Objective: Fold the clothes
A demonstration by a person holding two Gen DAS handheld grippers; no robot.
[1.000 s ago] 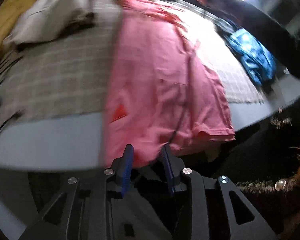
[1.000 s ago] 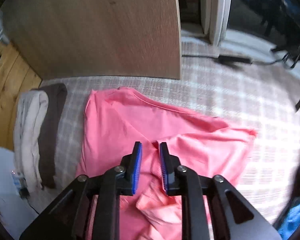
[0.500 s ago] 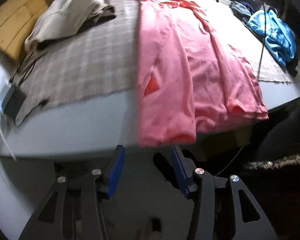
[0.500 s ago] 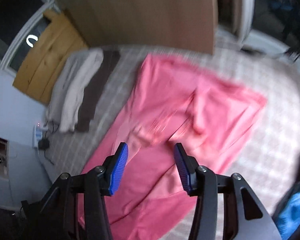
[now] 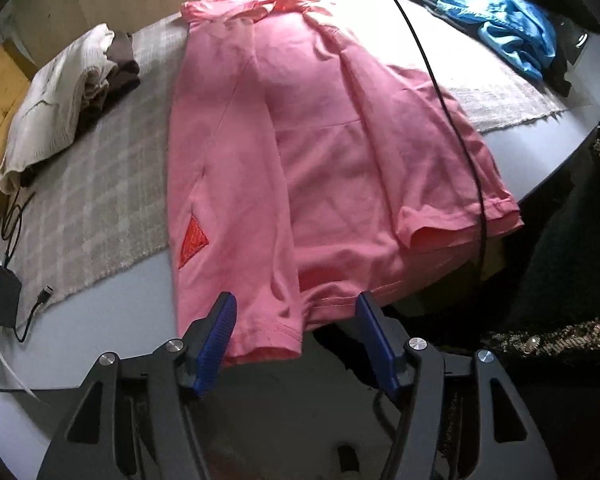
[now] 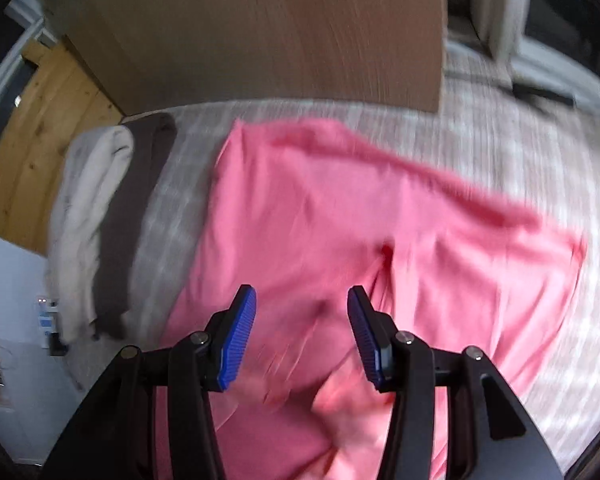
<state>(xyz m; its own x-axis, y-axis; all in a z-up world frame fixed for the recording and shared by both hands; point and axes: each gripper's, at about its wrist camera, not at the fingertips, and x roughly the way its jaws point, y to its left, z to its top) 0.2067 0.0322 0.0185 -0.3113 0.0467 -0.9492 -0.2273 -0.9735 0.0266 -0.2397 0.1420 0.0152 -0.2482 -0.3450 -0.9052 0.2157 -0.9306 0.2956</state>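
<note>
soft, light pink shirt (image 5: 320,152) would slump; pinch its hem; left gripper (image 5: 296,336) and right gripper (image 6: 302,332) both released

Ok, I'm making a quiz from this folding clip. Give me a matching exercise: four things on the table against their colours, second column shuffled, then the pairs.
Things:
1. shirt spread in the middle
2. bunched garment at the far right
3. folded stack at the left, top piece
4. adapter at the left edge

Colours:
A. cream
B. dark grey
C. pink
D. blue

Pairs: 1-C, 2-D, 3-A, 4-B
</note>
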